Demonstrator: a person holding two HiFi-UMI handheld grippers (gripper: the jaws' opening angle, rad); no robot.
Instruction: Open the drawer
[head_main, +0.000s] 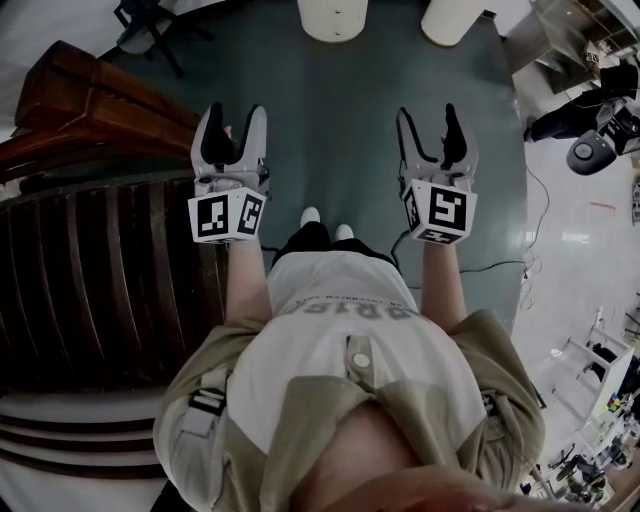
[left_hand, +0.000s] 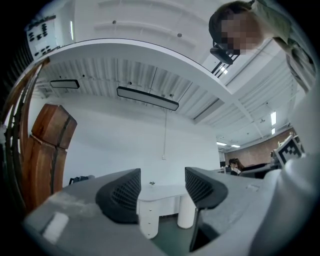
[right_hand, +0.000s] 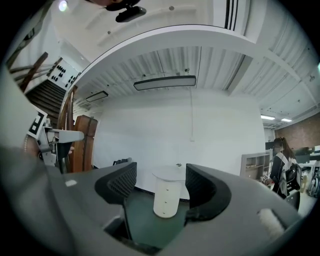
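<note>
A white round cabinet (right_hand: 166, 197) with small drawer knobs down its front stands on the green floor, well ahead of me. In the head view it shows at the top edge (head_main: 332, 18), with a second white column (head_main: 452, 18) to its right. The left gripper view shows the drawer column (left_hand: 149, 217) under a white tabletop. My left gripper (head_main: 235, 115) (left_hand: 162, 187) and right gripper (head_main: 428, 115) (right_hand: 161, 182) are held out side by side, far short of the cabinet. Both are open with nothing between the jaws.
A dark wooden staircase with a banister (head_main: 100, 260) runs along my left. An office chair (head_main: 150, 25) stands at the back left. Cables (head_main: 500, 265) and black equipment (head_main: 600, 120) lie to the right. A person (right_hand: 282, 165) stands by a shelf (right_hand: 255, 167) at the far right.
</note>
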